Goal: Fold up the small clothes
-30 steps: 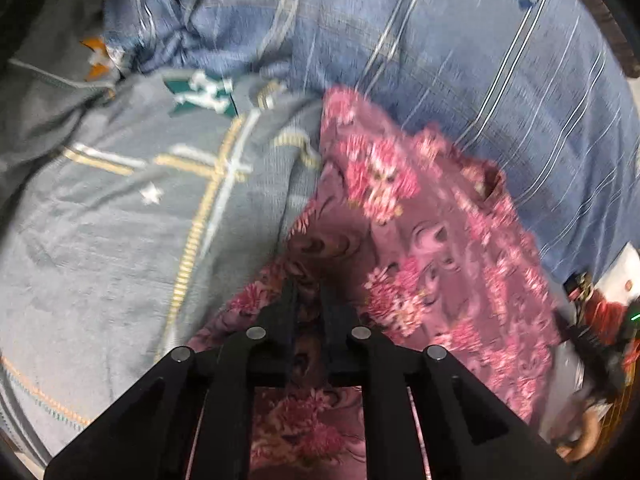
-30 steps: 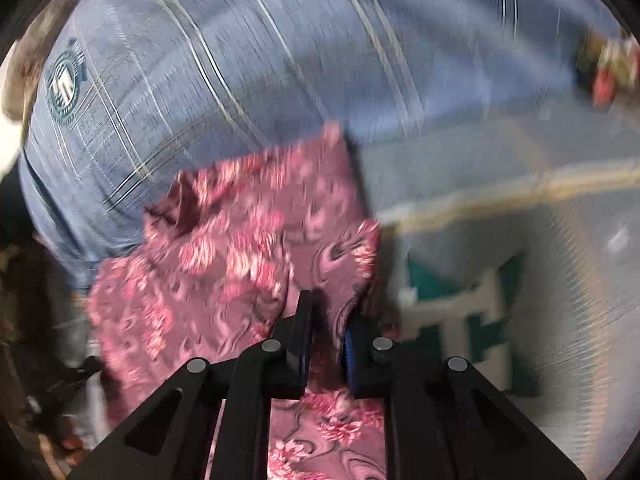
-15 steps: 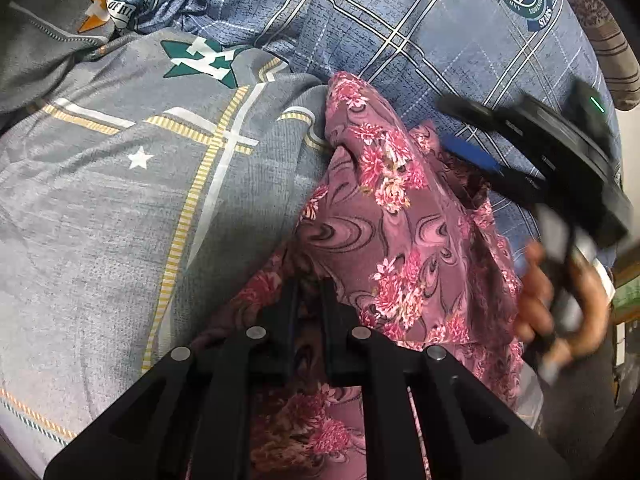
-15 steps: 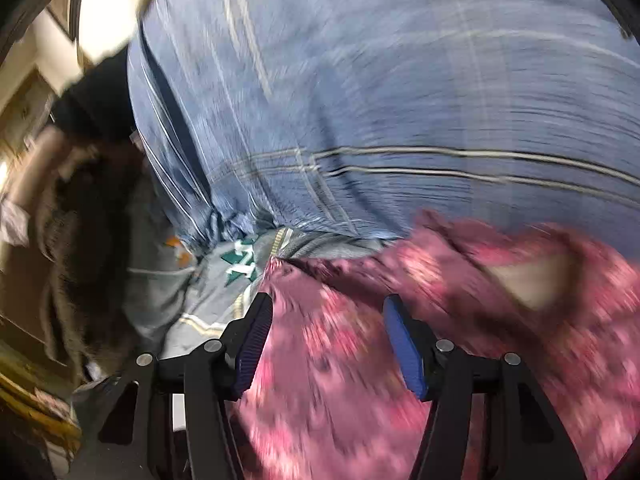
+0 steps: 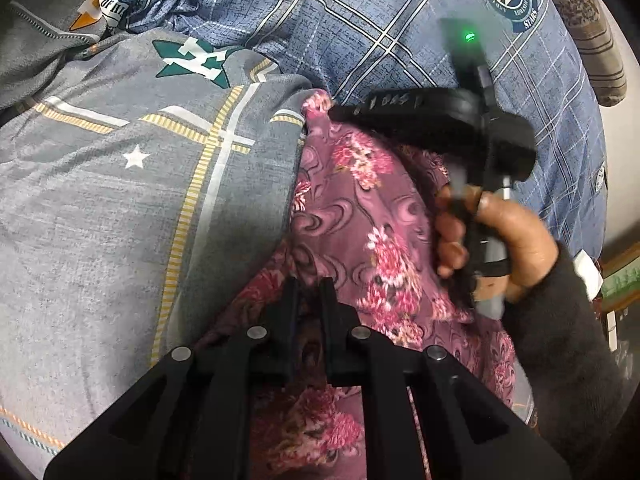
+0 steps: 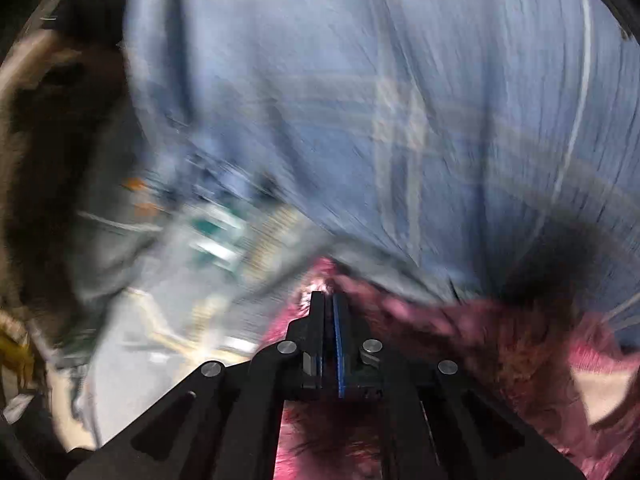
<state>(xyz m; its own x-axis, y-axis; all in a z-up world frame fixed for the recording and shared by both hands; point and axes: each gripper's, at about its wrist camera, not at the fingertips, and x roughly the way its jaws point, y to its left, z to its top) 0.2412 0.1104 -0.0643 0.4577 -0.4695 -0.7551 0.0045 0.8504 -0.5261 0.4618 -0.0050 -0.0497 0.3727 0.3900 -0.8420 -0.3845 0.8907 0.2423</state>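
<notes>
A maroon floral garment (image 5: 352, 208) lies crumpled on the bed. My left gripper (image 5: 308, 284) is shut on its near edge, cloth bunched between the fingers. My right gripper (image 5: 336, 110), held by a hand (image 5: 504, 240) in a dark sleeve, reaches in from the right to the garment's far corner. In the blurred right wrist view my right gripper (image 6: 329, 298) has its jaws pressed together, with pink cloth of the garment (image 6: 440, 320) at the tips.
A grey bedspread (image 5: 120, 200) with yellow stripes and stars lies left of the garment. Blue plaid bedding (image 5: 360, 20) rises behind it. A brown striped cushion (image 5: 592, 28) sits at the far right edge.
My right gripper let go of the cloth, swung across with its jaws wide, and has shut at the garment's far corner. My left gripper kept its hold and hardly moved.
</notes>
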